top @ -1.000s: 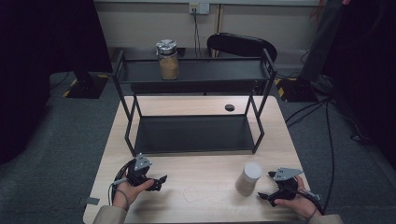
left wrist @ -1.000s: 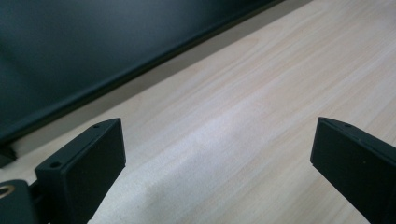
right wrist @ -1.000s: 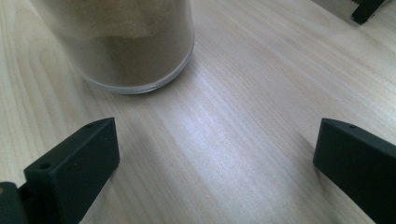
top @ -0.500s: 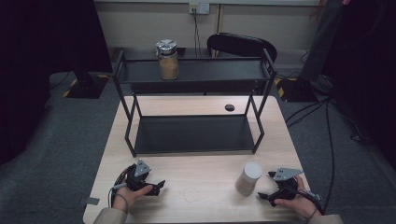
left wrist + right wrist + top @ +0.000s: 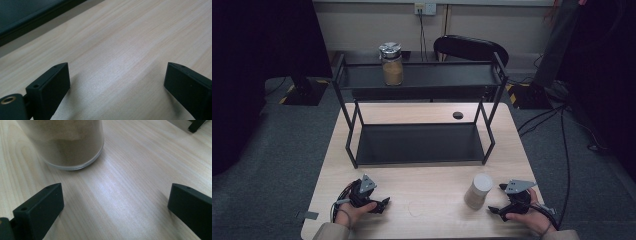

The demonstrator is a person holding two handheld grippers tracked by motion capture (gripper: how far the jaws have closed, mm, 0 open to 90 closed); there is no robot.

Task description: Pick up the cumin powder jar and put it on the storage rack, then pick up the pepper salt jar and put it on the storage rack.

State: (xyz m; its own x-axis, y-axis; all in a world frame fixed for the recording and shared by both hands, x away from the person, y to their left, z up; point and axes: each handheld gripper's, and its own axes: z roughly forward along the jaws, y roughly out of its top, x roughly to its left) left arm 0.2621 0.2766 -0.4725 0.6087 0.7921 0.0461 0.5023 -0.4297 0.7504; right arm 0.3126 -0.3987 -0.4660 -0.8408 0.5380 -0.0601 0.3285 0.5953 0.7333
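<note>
On the near edge of the wooden table [image 5: 422, 112], two hands each held a black gripper. At the left side of the high view, the left gripper [image 5: 382, 204] lay low over the wood, close to the front edge. Its jaws stood wide apart with bare wood between them, and they had just been closing a little. Nothing was in them. A faint round mark [image 5: 416, 208] showed on the wood just to the right of this gripper.

Over at the right side, the right gripper [image 5: 493, 210] also sat low by the front edge. Its jaws were wide apart too, and they held nothing. Just beside it, a little to its left, stood a jar [image 5: 478, 191] with a pale lid, upright on the table. From the right gripper view, the jar [image 5: 67, 142] was ahead of the jaws and off to the left, not between them and not touching them. It was made of clear glass and had brown powder inside.

Farther back on the table stood a black rack [image 5: 419, 145] with two shelves. A second jar [image 5: 391, 64] with a shiny lid stood upright on the top shelf, toward its left end, well apart from both grippers. The lower shelf had nothing on it. A small dark round spot [image 5: 457, 115] sat on the table behind the rack, and a dark chair [image 5: 469, 49] stood beyond the table
</note>
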